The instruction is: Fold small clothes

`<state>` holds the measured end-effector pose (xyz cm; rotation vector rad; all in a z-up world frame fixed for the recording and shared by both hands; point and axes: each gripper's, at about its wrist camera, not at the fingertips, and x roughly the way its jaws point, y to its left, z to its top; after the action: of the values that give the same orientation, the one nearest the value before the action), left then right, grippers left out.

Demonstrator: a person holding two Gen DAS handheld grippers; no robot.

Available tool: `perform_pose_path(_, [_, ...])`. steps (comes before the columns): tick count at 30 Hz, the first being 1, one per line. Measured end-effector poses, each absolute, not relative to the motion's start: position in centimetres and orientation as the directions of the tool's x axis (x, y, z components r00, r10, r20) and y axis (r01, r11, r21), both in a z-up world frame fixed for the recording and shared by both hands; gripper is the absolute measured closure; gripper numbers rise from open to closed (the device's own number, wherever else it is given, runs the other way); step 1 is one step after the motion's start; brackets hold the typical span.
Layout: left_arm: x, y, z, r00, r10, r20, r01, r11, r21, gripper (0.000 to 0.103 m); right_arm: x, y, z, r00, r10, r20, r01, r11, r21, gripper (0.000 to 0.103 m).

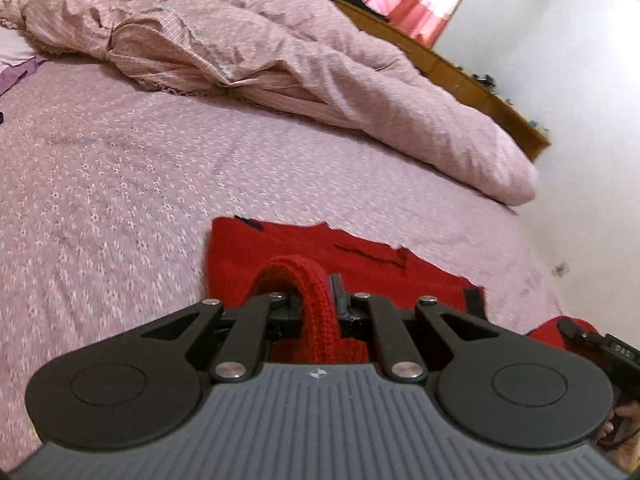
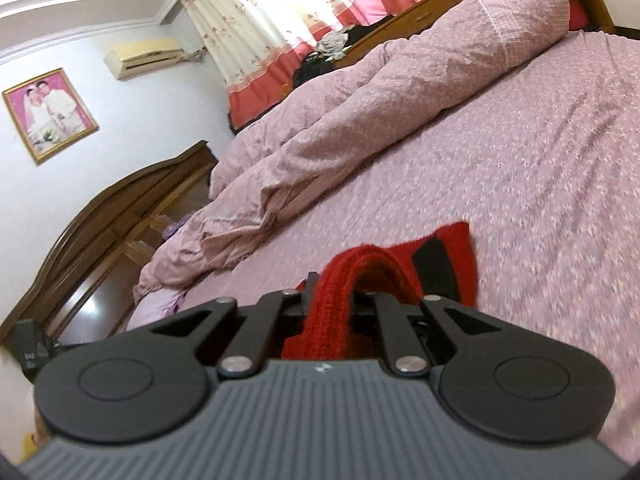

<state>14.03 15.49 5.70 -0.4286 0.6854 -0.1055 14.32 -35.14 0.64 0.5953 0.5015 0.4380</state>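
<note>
A small red knitted garment (image 1: 280,252) with black trim lies on the pink flowered bedsheet (image 1: 120,168). My left gripper (image 1: 316,300) is shut on a ribbed red edge of it, which loops up over the fingers. The rest of the garment spreads flat just beyond the gripper. My right gripper (image 2: 336,296) is shut on another ribbed red edge of the same garment (image 2: 444,248), which shows a black stripe and lies on the sheet (image 2: 540,200) ahead. The right gripper's body shows at the lower right of the left wrist view (image 1: 600,352).
A rumpled pink duvet (image 1: 280,52) lies rolled along the far side of the bed, also in the right wrist view (image 2: 380,108). A wooden headboard (image 2: 100,216) stands at left there. A wooden bed frame (image 1: 460,72), curtains (image 2: 280,20) and white walls lie beyond.
</note>
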Motion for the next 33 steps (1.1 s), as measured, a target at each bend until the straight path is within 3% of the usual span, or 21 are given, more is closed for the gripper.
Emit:
perform_pose_path(9, [23.8, 15.9, 3.3, 0.717, -0.160, -0.678, -0.138, 0.921, -0.363, 0.092, 21.2, -34.7, -0.9, 0.799, 0.465, -0.382, -0.148, 0.767, 0.624, 0.093])
perform_pose_path(16, [29.0, 16.2, -2.0, 0.624, -0.108, -0.774, -0.206, 0.932, -0.297, 0.092, 25.8, -33.7, -4.6, 0.769, 0.392, -0.505, -0.043, 0.820, 0.570, 0.093])
perform_pose_path(19, [29.2, 16.2, -3.2, 0.636, -0.099, -0.766, -0.194, 0.939, -0.283, 0.091, 26.7, -32.7, -6.9, 0.748, 0.342, -0.568, -0.007, 0.861, 0.508, 0.092])
perform_pose_path(27, [28.3, 16.0, -1.3, 0.640, -0.115, -0.760, -0.151, 0.951, -0.270, 0.090, 25.7, -32.6, -7.1, 0.768, 0.335, -0.546, 0.002, 0.851, 0.524, 0.092])
perform_pose_path(30, [27.0, 15.9, 0.0, 0.646, -0.118, -0.754, -0.136, 0.955, -0.265, 0.084, 25.0, -32.8, -6.4, 0.767, 0.337, -0.545, 0.004, 0.848, 0.530, 0.081])
perform_pose_path(31, [26.6, 15.8, 0.4, 0.649, -0.112, -0.752, -0.134, 0.957, -0.258, 0.080, 24.7, -32.7, -6.1, 0.771, 0.331, -0.543, 0.002, 0.852, 0.523, 0.065])
perform_pose_path(33, [25.6, 15.6, 1.2, 0.661, -0.082, -0.746, -0.137, 0.964, -0.227, 0.058, 23.8, -32.5, -5.5, 0.789, 0.324, -0.522, -0.012, 0.858, 0.514, 0.045])
